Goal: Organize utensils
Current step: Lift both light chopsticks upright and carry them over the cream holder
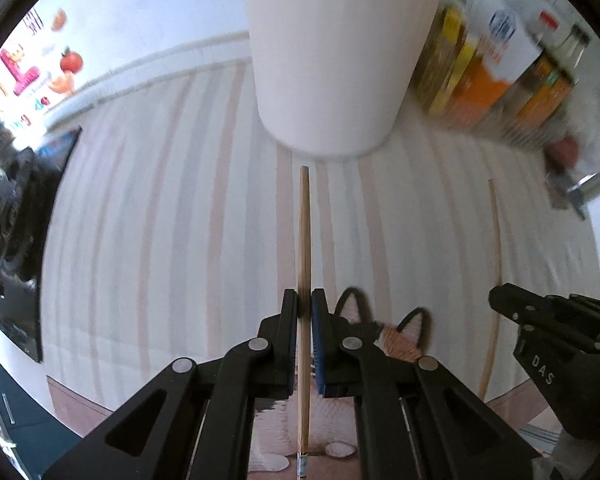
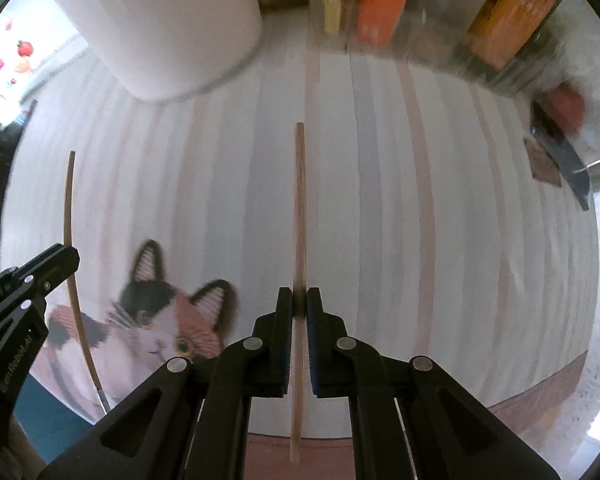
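My left gripper (image 1: 304, 300) is shut on a wooden chopstick (image 1: 304, 232) that points forward at the base of a tall white cup (image 1: 332, 60). My right gripper (image 2: 299, 298) is shut on a second wooden chopstick (image 2: 299, 208), pointing forward over the striped mat. Each view shows the other gripper and its chopstick at the side: the right one in the left wrist view (image 1: 494, 248), the left one in the right wrist view (image 2: 70, 216). The white cup (image 2: 168, 20) stands at the upper left in the right wrist view.
A striped placemat (image 1: 172, 208) with a cat picture (image 2: 160, 312) covers the table. Jars and orange boxes (image 1: 496, 76) stand in a row behind the cup at the back right. A dark object (image 2: 560, 152) lies at the far right.
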Motion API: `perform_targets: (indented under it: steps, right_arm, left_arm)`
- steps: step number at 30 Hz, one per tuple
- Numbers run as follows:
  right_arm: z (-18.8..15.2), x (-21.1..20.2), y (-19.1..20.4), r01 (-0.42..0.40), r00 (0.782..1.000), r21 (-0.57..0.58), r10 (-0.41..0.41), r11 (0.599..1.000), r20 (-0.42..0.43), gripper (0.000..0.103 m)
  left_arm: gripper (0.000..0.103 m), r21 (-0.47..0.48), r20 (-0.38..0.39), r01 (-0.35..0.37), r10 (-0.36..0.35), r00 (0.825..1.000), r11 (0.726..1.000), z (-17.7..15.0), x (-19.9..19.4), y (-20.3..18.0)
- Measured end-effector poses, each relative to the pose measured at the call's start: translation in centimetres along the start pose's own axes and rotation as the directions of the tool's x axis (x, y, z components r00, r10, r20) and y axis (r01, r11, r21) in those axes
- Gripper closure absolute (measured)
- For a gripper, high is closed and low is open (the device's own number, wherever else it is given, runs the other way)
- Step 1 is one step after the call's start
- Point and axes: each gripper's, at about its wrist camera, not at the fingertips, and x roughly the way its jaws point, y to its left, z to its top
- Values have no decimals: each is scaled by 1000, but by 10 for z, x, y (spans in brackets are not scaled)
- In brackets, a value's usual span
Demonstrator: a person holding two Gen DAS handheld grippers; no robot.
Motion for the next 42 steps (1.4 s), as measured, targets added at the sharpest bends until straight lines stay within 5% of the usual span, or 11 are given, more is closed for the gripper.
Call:
perform_targets:
  steps: [7,13,20,27,35,42]
  right_arm:
    - [4,-53,8,-58,988,-2,57,998,143,96]
    - [26,-113,2,-132,949,5,125,991,289,96]
    - [73,-198,-9,-257,853,20,218,966,474,96]
    - [136,-258,-10,-324,726,24,232,946,647,96]
    - [202,-267,9,-336,632,-4,229,942,740,96]
    - [230,-239,28,-276,559,4,156,961,814,96]
  left_arm:
    - [99,-18,124,37,-34,992,999,14,-58,9]
    - [99,-31,252,111,-100,963,993,43,-113,13]
    - [99,-49,408,203,-166,898,978,102,-175,15]
    - [99,-64,538,219,-152,829,974,175,-210,24]
    - [99,-114,660,200,-76,748,973,236,-201,35]
    - [99,-185,687,241,-50,725,953,260,-152,51]
